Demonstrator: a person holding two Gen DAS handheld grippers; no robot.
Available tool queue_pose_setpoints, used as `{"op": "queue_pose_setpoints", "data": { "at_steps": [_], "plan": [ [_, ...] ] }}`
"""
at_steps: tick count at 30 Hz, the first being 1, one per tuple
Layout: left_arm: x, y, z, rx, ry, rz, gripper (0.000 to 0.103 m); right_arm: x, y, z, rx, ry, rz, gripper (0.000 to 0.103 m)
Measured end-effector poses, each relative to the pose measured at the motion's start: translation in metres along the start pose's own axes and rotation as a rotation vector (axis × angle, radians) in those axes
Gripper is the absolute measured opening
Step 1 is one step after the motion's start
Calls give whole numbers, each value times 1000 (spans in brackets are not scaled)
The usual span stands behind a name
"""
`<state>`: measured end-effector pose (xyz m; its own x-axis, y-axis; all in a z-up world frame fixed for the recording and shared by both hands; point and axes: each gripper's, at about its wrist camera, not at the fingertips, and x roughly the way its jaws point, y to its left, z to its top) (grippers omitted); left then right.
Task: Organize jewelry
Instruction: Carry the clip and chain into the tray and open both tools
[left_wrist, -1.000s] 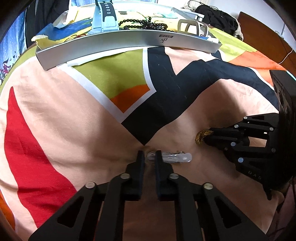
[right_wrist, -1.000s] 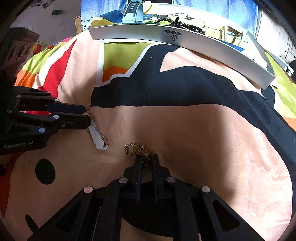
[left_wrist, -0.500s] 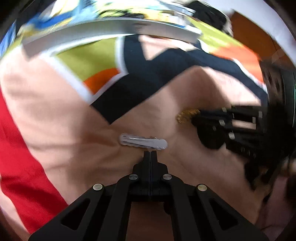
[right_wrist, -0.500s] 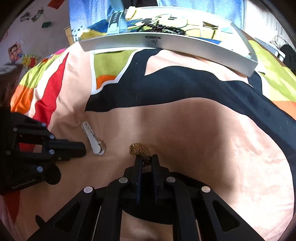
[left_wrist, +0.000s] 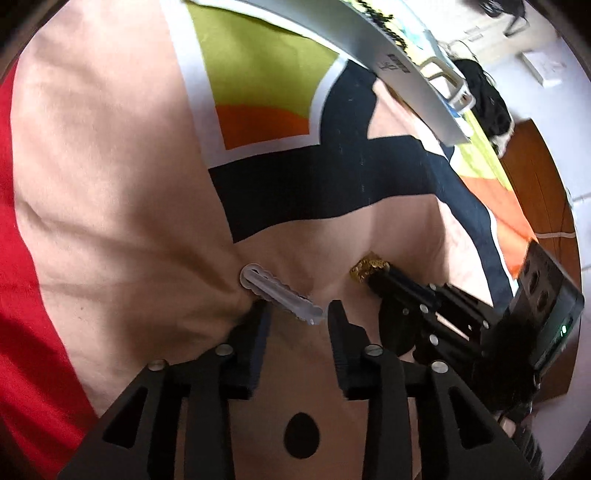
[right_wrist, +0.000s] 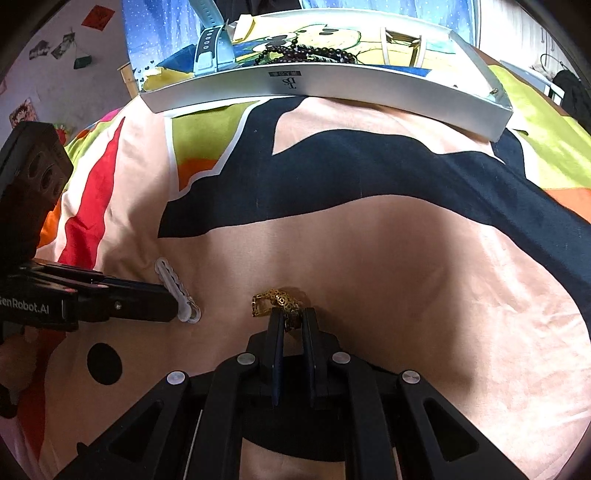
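While the left gripper (left_wrist: 298, 314) was held low over the patterned bedsheet (left_wrist: 110, 184), its two fingers were spread wide, with nothing caught between them. A pale scalloped hair clip (left_wrist: 280, 293) was laid flat on the sheet just ahead of the fingertips, set crosswise to them: its rounded end reached past the left fingertip (left_wrist: 258, 314), and its narrow end stopped just short of the right one. In the right wrist view the same clip (right_wrist: 175, 290) was seen with a left-gripper finger (right_wrist: 140, 304) touching, or nearly touching, its side; actual contact could not be told.

The right gripper (right_wrist: 293, 314) was seen with its fingers drawn narrow, closed on the near end of a gold chain bracelet (right_wrist: 275, 301). The rest of the bracelet was bunched on the sheet directly beyond the fingertips. From the left wrist view the bracelet (left_wrist: 369, 266) was seen at the tip of the right gripper (left_wrist: 384, 280), to the right of the left fingers and a little farther out than the clip.

Well beyond both pairs of fingers, a shallow silver tray (right_wrist: 332, 81) was rested on the sheet. Inside it a string of dark beads (right_wrist: 306, 53) was laid, with a light blue watch strap (right_wrist: 212, 48) toward its left end.
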<state>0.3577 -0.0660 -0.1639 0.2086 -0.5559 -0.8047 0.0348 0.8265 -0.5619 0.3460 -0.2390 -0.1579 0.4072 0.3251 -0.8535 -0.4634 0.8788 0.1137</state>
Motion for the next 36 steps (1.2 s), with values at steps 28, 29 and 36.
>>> {"op": "queue_pose_setpoints", "data": {
  "at_steps": [28,29,36],
  "plan": [
    [-35,-40,-16,8,-197,174,6,-36,-8,14,41,-138,43,5],
    [-39,-43,-14,16,-203,172,6,-36,-9,15,45,-139,49,5],
    [-34,-39,-15,15,-194,185,6,-36,-21,16,132,-115,88,6]
  ]
}}
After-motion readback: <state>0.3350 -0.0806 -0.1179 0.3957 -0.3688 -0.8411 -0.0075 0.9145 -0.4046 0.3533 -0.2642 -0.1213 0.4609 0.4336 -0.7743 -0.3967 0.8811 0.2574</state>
